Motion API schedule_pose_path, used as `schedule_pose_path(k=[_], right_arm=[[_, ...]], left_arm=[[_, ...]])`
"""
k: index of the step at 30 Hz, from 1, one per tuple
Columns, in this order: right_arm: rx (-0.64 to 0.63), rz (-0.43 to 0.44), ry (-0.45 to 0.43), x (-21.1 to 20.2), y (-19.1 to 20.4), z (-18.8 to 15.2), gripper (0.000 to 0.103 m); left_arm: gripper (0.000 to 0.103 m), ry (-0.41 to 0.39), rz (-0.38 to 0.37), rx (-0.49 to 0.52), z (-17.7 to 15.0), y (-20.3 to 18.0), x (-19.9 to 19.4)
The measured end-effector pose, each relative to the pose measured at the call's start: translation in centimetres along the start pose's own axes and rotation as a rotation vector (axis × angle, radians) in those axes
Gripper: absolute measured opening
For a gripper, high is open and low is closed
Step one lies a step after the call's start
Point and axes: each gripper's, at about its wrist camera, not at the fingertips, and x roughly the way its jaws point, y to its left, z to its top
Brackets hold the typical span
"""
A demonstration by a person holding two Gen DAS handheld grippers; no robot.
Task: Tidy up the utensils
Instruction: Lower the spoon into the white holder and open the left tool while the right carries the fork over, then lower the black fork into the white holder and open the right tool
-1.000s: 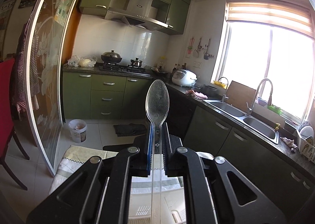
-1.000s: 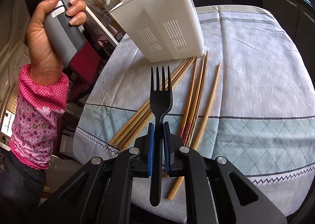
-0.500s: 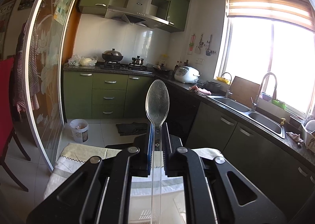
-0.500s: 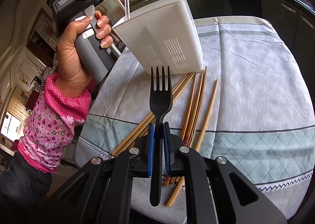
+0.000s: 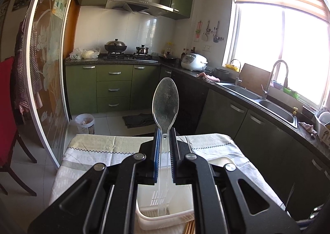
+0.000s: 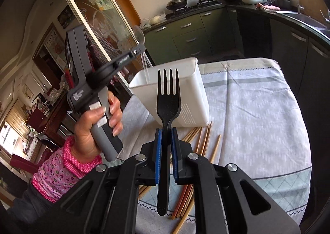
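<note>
Kitchen behind, clothed tabletop (image 6: 257, 114) before us. Our left gripper (image 5: 164, 147) has come down over the white bin (image 6: 185, 81) in the last second; its jaws grip the clear spoon (image 5: 165, 102), whose handle tip now dips inside the rim. Drop looks near. Right gripper (image 6: 165, 147), jaws closed on the black fork (image 6: 168, 102), waits nearer. Chopsticks (image 6: 206, 141) lie beside the bin; bin otherwise looks empty.

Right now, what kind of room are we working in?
A home kitchen, most likely. There is a gas stove with pots under a range hood, a double sink with a tap below the window, and a rice cooker on the dark countertop, all above green cabinets.
</note>
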Motion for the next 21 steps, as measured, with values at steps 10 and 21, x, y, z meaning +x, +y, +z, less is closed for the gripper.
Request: schedule_pose_path(k=[10, 21], right_arm=[[-0.023, -0.061, -0.185, 0.5, 1.5, 8.7, 0.010], [-0.078, -0.208, -0.360, 8.8, 0.8, 13.3, 0.010]], left_arm=[[0.009, 0.079, -0.011, -0.001, -2.0, 1.0, -2.0], [0.009, 0.071, -0.059, -0.013, -2.6, 2.6, -7.0]])
